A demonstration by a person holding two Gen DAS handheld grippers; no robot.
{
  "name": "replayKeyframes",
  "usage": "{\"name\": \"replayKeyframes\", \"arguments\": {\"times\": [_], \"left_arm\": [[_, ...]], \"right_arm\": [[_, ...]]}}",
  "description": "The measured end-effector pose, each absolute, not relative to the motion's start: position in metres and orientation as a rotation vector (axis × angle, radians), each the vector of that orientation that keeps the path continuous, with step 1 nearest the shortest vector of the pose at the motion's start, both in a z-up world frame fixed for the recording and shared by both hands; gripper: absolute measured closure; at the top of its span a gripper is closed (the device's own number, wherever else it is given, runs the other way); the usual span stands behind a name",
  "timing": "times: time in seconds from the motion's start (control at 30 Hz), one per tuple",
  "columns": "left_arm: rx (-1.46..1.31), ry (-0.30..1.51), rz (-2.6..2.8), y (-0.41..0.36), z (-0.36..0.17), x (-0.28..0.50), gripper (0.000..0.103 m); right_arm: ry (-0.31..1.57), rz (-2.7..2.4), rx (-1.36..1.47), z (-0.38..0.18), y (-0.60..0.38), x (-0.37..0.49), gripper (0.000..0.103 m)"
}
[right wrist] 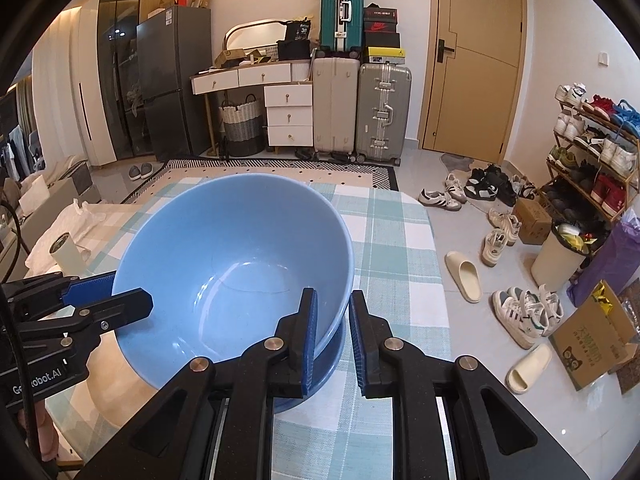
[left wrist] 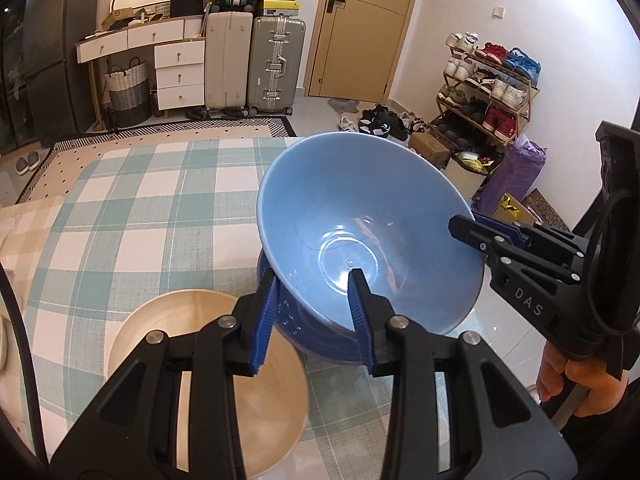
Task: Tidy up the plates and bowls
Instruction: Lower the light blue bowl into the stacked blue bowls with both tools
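Observation:
A light blue bowl (left wrist: 360,216) is tilted over a darker blue bowl (left wrist: 304,332) on the checked tablecloth (left wrist: 152,208). My left gripper (left wrist: 314,280) straddles the light bowl's near rim, one finger inside, one outside, with a gap showing. My right gripper (right wrist: 333,300) straddles the opposite rim of the same bowl (right wrist: 224,248); its jaws stand apart around the wall. The right gripper also shows in the left wrist view (left wrist: 464,228), the left gripper in the right wrist view (right wrist: 120,296). A cream bowl (left wrist: 208,380) sits to the left of the blue stack.
The table's right edge (right wrist: 436,264) drops to a tiled floor with shoes and slippers (right wrist: 464,276). A white cup (right wrist: 66,254) lies at the table's left. Suitcases (right wrist: 360,108), drawers and a shoe rack (right wrist: 592,148) stand beyond.

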State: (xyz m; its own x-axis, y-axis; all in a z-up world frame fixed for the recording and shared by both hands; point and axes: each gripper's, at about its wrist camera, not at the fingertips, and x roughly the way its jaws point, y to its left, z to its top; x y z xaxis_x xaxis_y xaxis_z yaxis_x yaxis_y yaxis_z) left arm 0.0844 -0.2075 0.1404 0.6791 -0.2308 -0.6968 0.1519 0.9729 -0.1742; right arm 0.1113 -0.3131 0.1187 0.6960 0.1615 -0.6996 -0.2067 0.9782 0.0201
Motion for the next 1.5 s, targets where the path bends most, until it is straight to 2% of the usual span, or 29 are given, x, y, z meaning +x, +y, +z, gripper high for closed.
{"name": "replayKeyframes", "arguments": {"times": [0.83,1.5], "left_arm": [[-0.019,0.86,-0.179,-0.207,0.054,0.126,0.071],[0.023,0.859,-0.17,-0.22,0.043,0.13,0.071]], "right_arm": [[0.851,0.171,-0.148,0.06,-0.298,0.13,0.087],[0.861,0.139,-0.247,0.045,-0.29,0.124,0.086]]}}
